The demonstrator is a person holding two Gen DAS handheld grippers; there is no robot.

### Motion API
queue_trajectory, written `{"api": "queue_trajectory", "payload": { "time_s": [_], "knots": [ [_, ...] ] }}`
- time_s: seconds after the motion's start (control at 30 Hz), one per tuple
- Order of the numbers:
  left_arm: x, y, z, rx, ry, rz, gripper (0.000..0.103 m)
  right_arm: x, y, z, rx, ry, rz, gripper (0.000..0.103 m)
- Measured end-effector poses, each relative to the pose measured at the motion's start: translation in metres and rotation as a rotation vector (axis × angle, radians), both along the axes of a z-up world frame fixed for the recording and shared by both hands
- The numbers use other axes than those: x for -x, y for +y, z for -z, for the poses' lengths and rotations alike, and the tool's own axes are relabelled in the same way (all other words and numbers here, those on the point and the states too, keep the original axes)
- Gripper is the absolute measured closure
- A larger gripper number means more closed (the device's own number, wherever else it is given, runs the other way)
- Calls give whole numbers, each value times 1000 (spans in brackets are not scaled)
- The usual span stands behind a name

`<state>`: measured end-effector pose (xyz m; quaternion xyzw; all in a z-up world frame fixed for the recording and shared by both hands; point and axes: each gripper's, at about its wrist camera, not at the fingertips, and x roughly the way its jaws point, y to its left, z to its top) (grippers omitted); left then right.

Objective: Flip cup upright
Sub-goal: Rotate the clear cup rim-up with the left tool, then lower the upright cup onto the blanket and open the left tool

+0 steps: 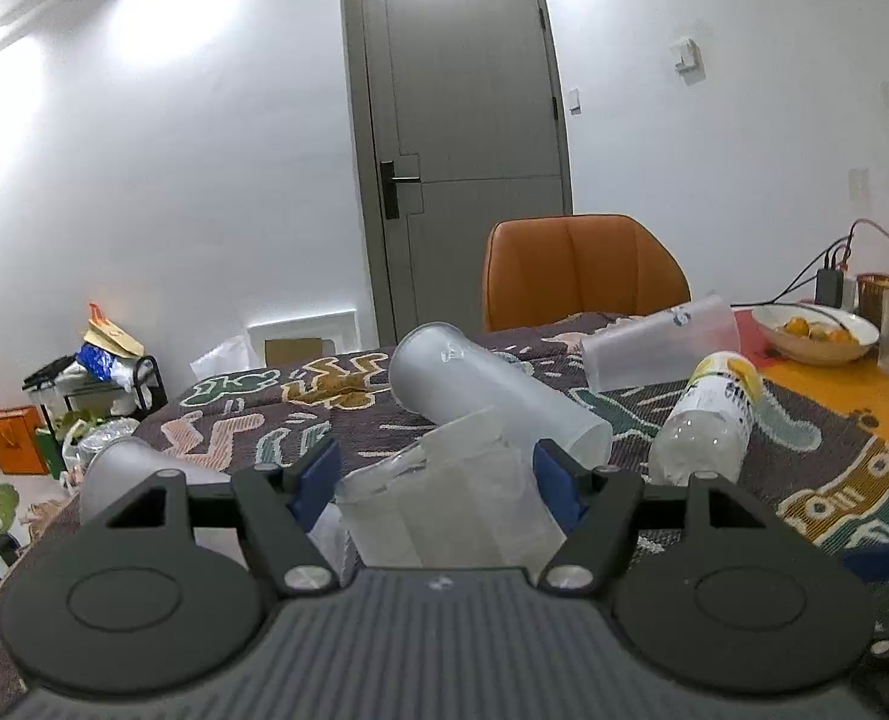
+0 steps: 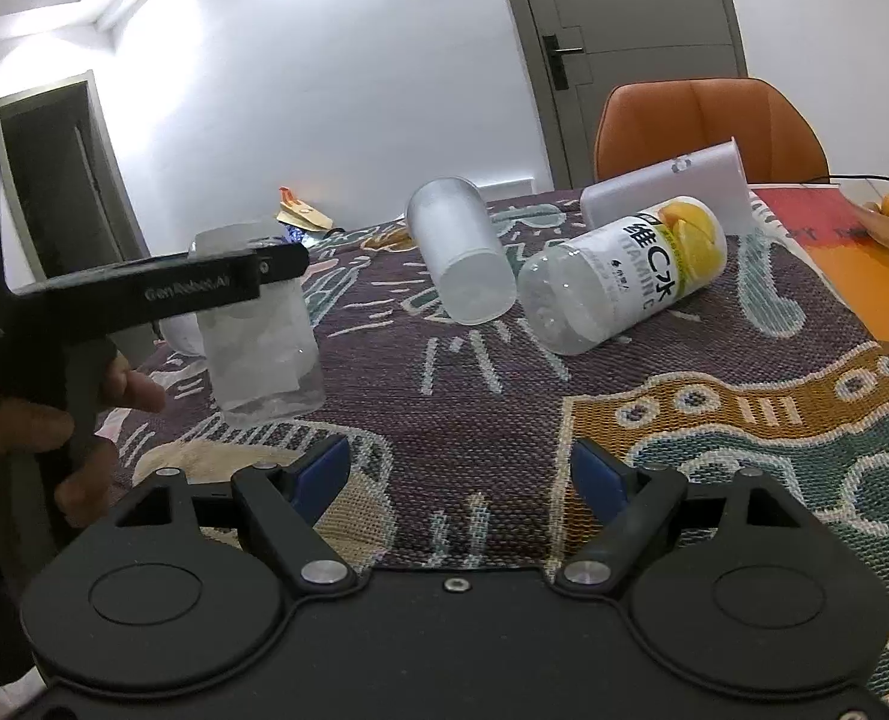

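Observation:
A clear plastic cup (image 1: pixel 444 498) with crumpled paper inside sits between the blue pads of my left gripper (image 1: pixel 435 477), which is shut on it. In the right wrist view the same cup (image 2: pixel 261 348) stands on the patterned tablecloth, gripped near its top by the left gripper (image 2: pixel 264 270). Two frosted cups lie on their sides: one in the middle (image 1: pixel 492 390) (image 2: pixel 459 258) and one further back (image 1: pixel 660 348) (image 2: pixel 672 186). My right gripper (image 2: pixel 459 471) is open and empty, low over the cloth.
A clear bottle with a yellow label (image 1: pixel 714 414) (image 2: pixel 624 276) lies on its side. Another frosted cup (image 1: pixel 120 474) lies at the left table edge. A bowl of fruit (image 1: pixel 813 333), a glass and a basket stand at the right. An orange chair (image 1: pixel 582 270) is behind the table.

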<state>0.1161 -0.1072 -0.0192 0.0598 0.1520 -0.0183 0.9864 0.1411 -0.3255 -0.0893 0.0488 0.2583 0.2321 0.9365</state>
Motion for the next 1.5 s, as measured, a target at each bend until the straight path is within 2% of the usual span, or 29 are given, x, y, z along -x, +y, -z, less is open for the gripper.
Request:
{"api": "queue_trajectory", "payload": {
  "time_s": [0.23, 0.47, 0.6, 1.03, 1.33, 1.5],
  "knots": [
    [-2, -18, 8, -66, -11, 7, 32, 2, -5, 0, -1, 2, 13, 22],
    [13, -22, 5, -59, 1, 59, 30, 3, -4, 0, -5, -1, 6, 22],
    [20, -18, 1, -13, 31, 85, 29, 6, -3, -2, -5, -7, -1, 22],
    [37, -5, -22, 78, 28, 100, 25, 16, 4, -12, 8, -33, -24, 22],
    [57, 21, -33, 157, 1, 61, 13, 24, 13, -20, 22, -48, -40, 22],
    [71, 39, -34, 194, 11, 37, 9, 32, 19, -25, 29, -59, -47, 15]
  ]
}}
